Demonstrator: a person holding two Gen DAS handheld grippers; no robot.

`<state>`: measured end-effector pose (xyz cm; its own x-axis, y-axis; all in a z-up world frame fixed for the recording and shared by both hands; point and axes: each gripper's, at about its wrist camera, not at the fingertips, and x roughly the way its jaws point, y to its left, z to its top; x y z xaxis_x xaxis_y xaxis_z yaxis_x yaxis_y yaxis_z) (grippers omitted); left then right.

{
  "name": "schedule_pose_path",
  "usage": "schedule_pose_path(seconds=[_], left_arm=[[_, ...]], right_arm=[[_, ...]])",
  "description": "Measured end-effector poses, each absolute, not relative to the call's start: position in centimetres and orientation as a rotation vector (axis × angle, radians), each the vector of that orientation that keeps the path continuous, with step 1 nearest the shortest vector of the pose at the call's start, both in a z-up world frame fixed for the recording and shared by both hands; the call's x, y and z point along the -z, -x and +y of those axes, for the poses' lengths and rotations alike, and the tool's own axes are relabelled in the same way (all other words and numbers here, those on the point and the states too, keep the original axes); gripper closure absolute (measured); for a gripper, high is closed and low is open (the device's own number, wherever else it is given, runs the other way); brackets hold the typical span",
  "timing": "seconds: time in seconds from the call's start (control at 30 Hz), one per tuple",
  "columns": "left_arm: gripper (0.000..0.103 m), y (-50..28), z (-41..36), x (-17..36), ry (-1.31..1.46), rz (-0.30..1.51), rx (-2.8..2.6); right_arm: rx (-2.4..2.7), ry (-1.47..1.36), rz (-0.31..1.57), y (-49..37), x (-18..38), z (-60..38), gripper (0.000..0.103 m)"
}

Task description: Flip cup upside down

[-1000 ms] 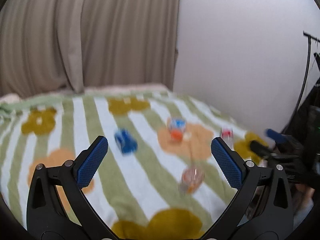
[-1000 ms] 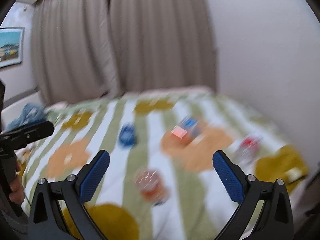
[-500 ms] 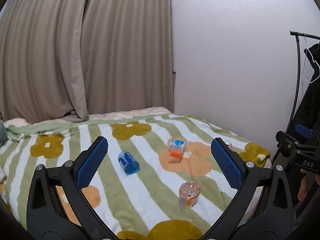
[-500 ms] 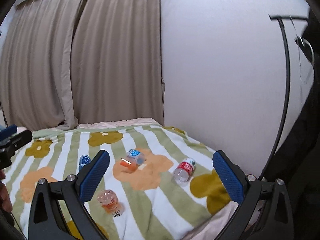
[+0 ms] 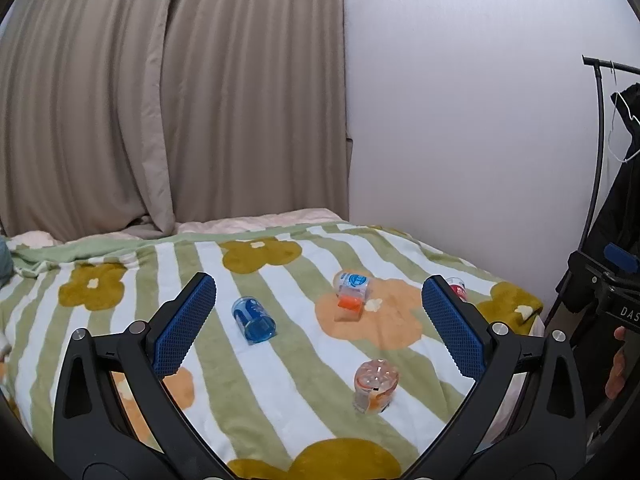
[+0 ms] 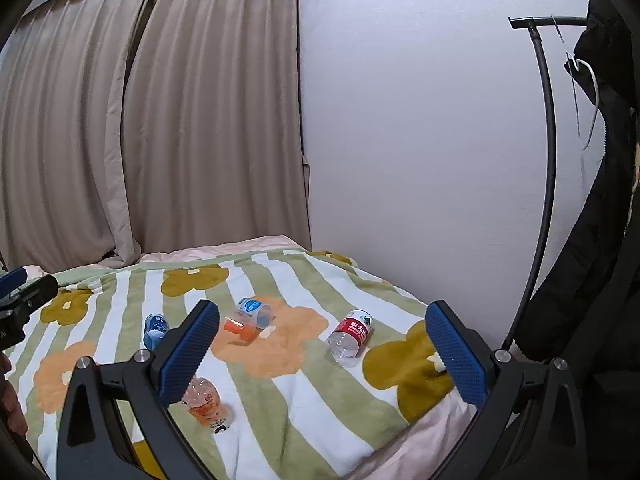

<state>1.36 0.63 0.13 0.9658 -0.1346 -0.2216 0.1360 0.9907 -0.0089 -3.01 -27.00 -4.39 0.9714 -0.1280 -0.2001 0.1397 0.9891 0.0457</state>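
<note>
both grippers hang above the near edge of a bed covered by a green-and-white striped blanket with orange and mustard flowers (image 5: 280, 384), well short of anything on it. the left gripper (image 5: 319, 326) has its blue ribbed fingers (image 5: 185, 322) spread wide with nothing between them, and the right gripper (image 6: 323, 354) is likewise spread wide and empty, its blue pads (image 6: 454, 350) framing the blanket. four small containers lie scattered on the cover, all on their sides: a clear blue plastic cup with a blue label (image 5: 253, 319) on a white stripe, a clear cup with a blue label resting against a small orange item (image 5: 351, 292) on an orange flower, a pinkish-orange clear plastic cup (image 5: 375, 385) nearest the left gripper, and a clear plastic bottle with a red label (image 6: 350, 336) by the right side of the bed. none of the cups stands mouth down. beige pleated curtains (image 6: 180, 120) hang behind the bed beside a plain white wall (image 6: 420, 140), and a black clothes rail with a dark garment (image 6: 592, 160) stands at the right.
</note>
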Motion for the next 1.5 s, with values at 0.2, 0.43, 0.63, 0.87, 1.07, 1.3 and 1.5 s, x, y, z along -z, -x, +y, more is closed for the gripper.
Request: schedule_pose_path(seconds=[0.2, 0.43, 0.63, 0.87, 1.07, 1.3, 1.5], left_arm=[[0.0, -1.2, 0.0, -0.3, -0.019, 0.219, 0.148], [0.0, -1.1, -0.5, -0.3, -0.04, 0.21, 0.145], [0.0, -0.8, -1.0, -0.5, -0.057, 0.2, 0.14], [0.0, -0.6, -0.9, -0.8, -0.05, 0.191, 0.142], [0.0, -0.5, -0.9, -0.7, -0.053, 0.192, 0.143], [0.0, -0.5, -0.8, -0.8, -0.05, 0.193, 0.143], [0.0, -0.6, -0.6, -0.9, -0.045, 0.192, 0.139]], right_arm=[[0.149, -0.058, 0.205, 3.1, 4.5, -27.2, 0.0], [0.155, -0.056, 0.212, 3.0, 4.4, -27.3, 0.0], [0.156, -0.057, 0.219, 2.8, 4.6, -27.4, 0.0], [0.162, -0.055, 0.217, 2.7, 4.6, -27.4, 0.0], [0.168, -0.061, 0.225, 2.6, 4.6, -27.5, 0.0], [0.168, -0.06, 0.223, 2.6, 4.6, -27.5, 0.0], [0.169, -0.059, 0.224, 2.6, 4.6, -27.5, 0.0]])
